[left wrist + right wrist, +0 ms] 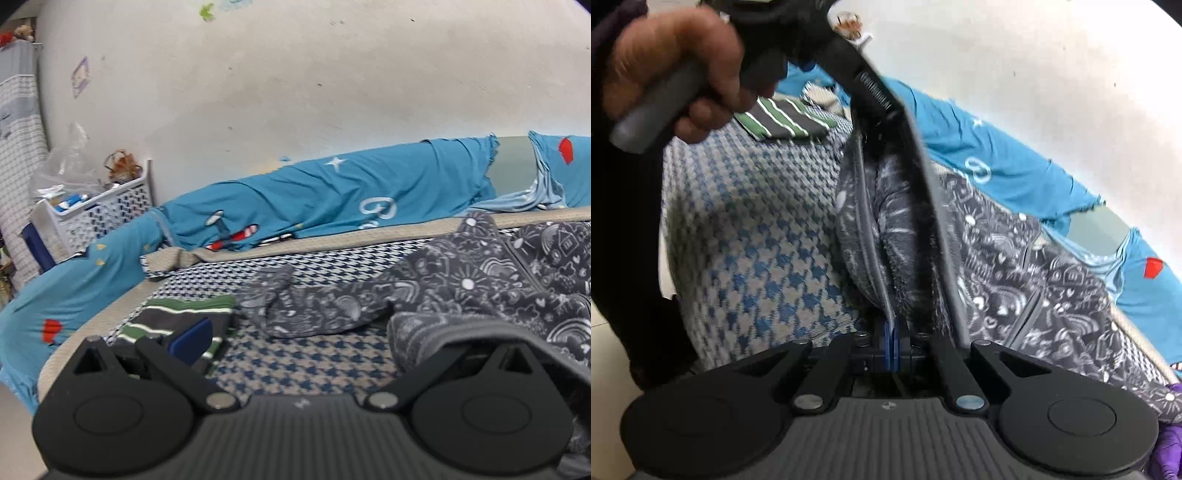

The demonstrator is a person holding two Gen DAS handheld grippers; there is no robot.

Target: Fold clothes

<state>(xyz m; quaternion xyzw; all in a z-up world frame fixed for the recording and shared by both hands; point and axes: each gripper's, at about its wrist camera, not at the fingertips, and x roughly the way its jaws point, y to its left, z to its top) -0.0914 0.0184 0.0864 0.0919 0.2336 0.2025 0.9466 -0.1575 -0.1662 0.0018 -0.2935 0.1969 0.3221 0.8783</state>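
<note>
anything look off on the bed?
Yes. The grey printed garment lies crumpled on the checked cover, and a fold drapes over the left gripper's right finger, hiding it. The striped garment looks neatly folded.

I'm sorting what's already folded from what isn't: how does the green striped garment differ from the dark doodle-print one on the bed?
The green striped garment lies flat as a compact folded rectangle; the doodle-print garment sprawls rumpled.
The striped one shows green, grey and white bands; the doodle one shows white drawings on dark grey.
No gripper touches the striped one; the right gripper is shut on the doodle-print garment's edge.
Both rest on the houndstooth bedcover.
</note>
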